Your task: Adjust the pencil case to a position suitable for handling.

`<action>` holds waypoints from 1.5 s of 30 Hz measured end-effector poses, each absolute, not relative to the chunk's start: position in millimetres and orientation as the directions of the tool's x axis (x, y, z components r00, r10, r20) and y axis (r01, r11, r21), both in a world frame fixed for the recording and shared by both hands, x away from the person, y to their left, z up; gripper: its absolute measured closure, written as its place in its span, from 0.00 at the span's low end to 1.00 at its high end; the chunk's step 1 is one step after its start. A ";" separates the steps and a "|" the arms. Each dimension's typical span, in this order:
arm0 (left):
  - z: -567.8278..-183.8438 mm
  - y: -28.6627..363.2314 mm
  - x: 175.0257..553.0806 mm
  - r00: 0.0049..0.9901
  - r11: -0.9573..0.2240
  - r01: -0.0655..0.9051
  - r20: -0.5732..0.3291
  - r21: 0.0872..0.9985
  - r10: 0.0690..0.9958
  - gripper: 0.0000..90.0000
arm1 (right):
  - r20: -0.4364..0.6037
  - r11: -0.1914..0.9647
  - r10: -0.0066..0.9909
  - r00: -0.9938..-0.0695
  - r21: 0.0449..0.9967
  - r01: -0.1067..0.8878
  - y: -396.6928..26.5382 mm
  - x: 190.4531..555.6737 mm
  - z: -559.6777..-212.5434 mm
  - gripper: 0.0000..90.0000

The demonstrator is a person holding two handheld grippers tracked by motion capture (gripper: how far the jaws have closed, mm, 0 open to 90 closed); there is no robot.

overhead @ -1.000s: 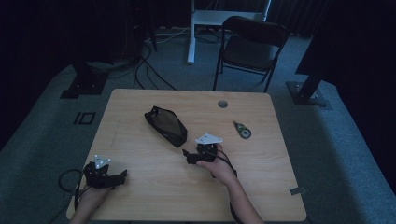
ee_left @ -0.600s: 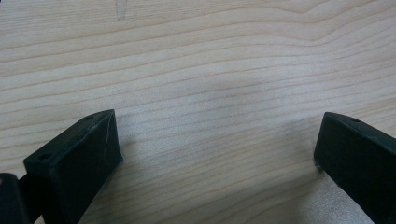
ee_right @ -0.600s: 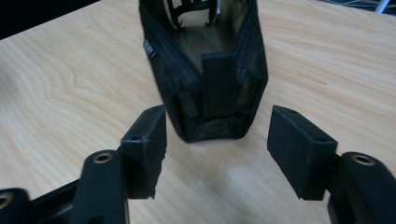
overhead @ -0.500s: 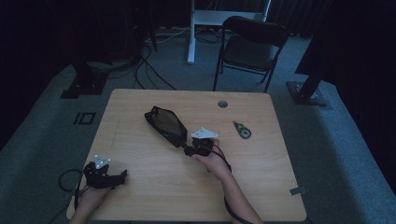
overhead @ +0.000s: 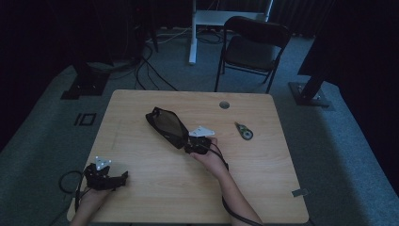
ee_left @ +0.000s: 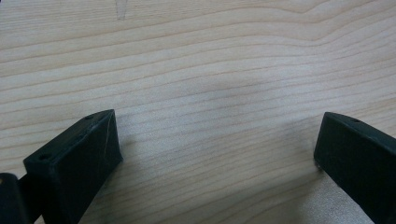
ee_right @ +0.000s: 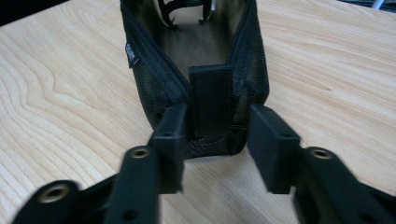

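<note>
Closing on: the near end of the black mesh pouch (ee_right: 196,70), which the right gripper (ee_right: 215,140) straddles with one jaw on each side of the tip.
Landmark: the pouch itself, lying unzipped on the wooden table (overhead: 263,188) a little to the far side of the middle, its long axis running from the far left to the near right.
Right jaws: they have just been narrowing, with the pouch's end between them. The left pad (ee_right: 173,135) looks pressed against the mesh wall, but a thin gap seems to remain at the right pad, so I judge the grip not quite made.
Why that end: the strap tab (ee_right: 211,100) and stitched corner give something firm to pinch. Holding there would probably keep the mouth spread and pointing away from the hand.
Right hand: directly behind the pouch's near end in the high view (overhead: 209,157), with the wrist in line with the pouch, which suits a straight pull or lift.
Left gripper: well apart from the pouch, toward the near left corner (overhead: 104,173), resting low over bare wood.
Left jaws: spread wide with nothing between them (ee_left: 215,186), apparently parked until a second hold is needed.
Tape dispenser: a small green-and-black one (overhead: 244,132), right of the pouch and beyond the right hand, untouched. It may be what goes inside.
Pouch contents: something shows dimly at its far end, too dark to name.
</note>
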State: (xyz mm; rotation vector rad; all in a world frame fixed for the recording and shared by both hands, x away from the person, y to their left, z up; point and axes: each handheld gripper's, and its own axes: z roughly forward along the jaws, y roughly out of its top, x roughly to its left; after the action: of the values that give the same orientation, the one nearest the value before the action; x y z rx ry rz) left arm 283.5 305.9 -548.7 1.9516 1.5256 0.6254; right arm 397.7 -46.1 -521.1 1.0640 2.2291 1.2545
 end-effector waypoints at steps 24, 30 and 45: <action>-548.7 305.9 283.5 0.237 -0.180 0.700 0.012 0.691 0.971 0.01 | 0.038 0.331 0.764 -0.645 0.834 0.441 -50.4 396.9 -524.9 0.81; -548.7 305.9 283.5 0.237 -0.180 0.701 0.012 0.690 0.971 0.01 | 0.048 0.314 0.774 -0.632 0.838 0.447 -61.5 393.0 -525.9 0.81; -548.7 305.9 283.5 0.237 -0.179 0.700 0.012 0.691 0.972 0.01 | 0.027 0.304 0.796 -0.605 0.847 0.437 -96.0 373.9 -525.1 0.81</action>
State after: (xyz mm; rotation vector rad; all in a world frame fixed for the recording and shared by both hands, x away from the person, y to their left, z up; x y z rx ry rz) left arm 283.5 305.9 -548.7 1.9512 1.5254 0.6253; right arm 373.9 -96.0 -525.1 1.1001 2.1778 1.2237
